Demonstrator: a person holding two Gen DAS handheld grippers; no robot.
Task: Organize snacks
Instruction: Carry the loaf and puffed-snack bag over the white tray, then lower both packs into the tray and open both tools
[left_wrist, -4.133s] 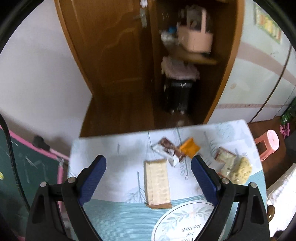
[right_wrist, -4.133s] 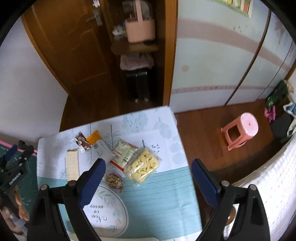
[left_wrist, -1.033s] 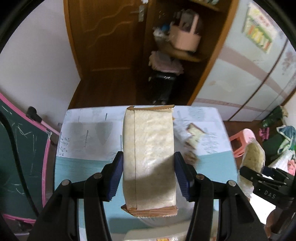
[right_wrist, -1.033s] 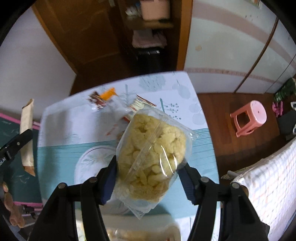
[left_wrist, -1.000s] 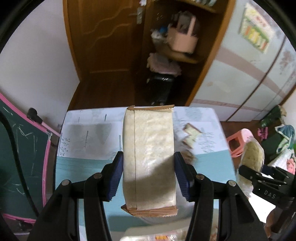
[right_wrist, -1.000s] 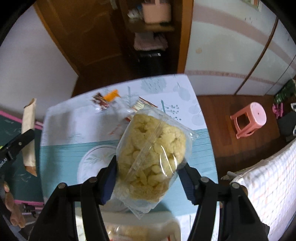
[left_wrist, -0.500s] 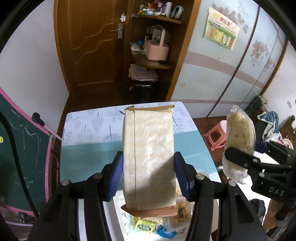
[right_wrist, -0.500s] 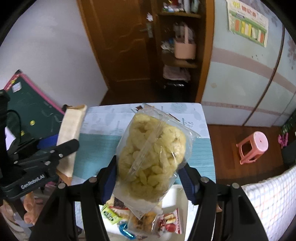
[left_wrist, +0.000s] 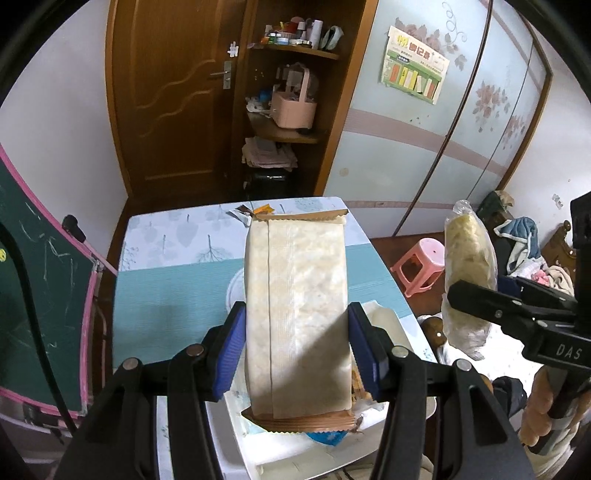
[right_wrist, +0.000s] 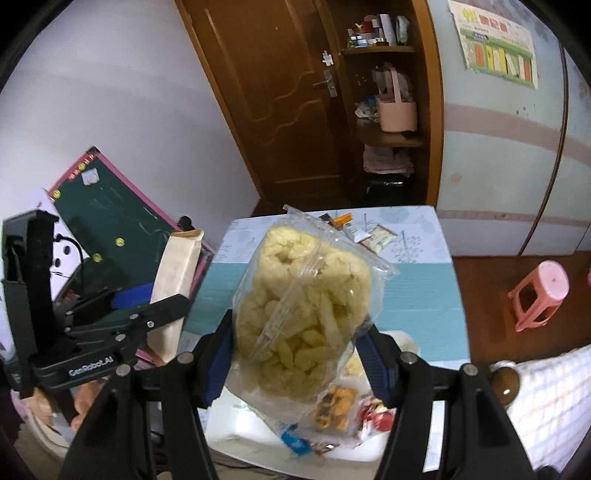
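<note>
The wafer packet (left_wrist: 297, 314), a long pale pack with brown crimped ends, is clamped across its width between the blue pads of the left gripper (left_wrist: 297, 345). It is held off the surface, long axis running away from the camera, above the near part of the table (left_wrist: 166, 288). In the right wrist view the same packet (right_wrist: 177, 273) stands tilted at the left, gripped near its lower end.

The clear bag of puffed corn snacks (right_wrist: 303, 314) is grasped in the right gripper (right_wrist: 299, 360), pads pressing both sides of the bag's lower half. It is also clear of the surface. In the left wrist view this bag (left_wrist: 467, 266) appears at the right, raised beside the table edge, and part of the person's hand (left_wrist: 539, 413) wraps the gripper handle.

Both grippers point forward and downward over the near table edge, side by side and apart.

Directly beneath them sits a white bin (right_wrist: 236, 428) holding mixed small snack packs (right_wrist: 334, 406). At the far end of the table, several small packets (right_wrist: 369, 230) lie on the leaf-print cloth.

Outward: a green chalkboard (right_wrist: 122, 225) leans at the left, a pink stool (right_wrist: 541, 295) stands on the wooden floor at the right, and a wooden door (left_wrist: 173, 96) and shelf unit stand behind the table.
</note>
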